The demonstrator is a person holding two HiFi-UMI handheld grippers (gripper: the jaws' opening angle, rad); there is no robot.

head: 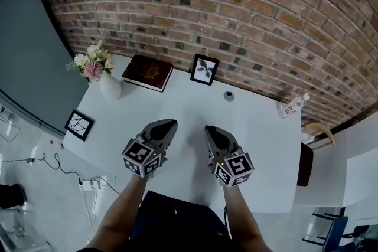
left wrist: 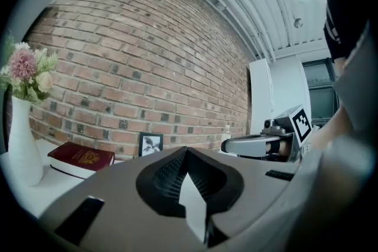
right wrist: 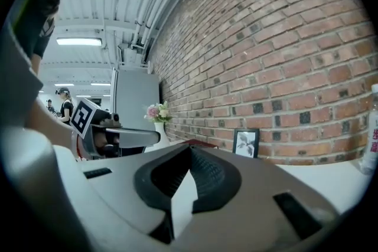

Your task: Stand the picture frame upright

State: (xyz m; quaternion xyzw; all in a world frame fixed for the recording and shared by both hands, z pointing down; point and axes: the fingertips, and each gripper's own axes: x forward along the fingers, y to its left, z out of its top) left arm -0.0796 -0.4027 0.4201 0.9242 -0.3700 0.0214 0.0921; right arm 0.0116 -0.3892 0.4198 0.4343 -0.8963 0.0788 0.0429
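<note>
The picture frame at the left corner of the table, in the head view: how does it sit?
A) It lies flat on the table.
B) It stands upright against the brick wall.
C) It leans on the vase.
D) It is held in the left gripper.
A: the picture frame lies flat, face up, on the white table, apart from the vase.

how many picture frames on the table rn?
2. The upright frame stands at the back of the table, right of the book. The flat frame lies at the table's left edge, nearer than the vase. None seems hidden.
</note>
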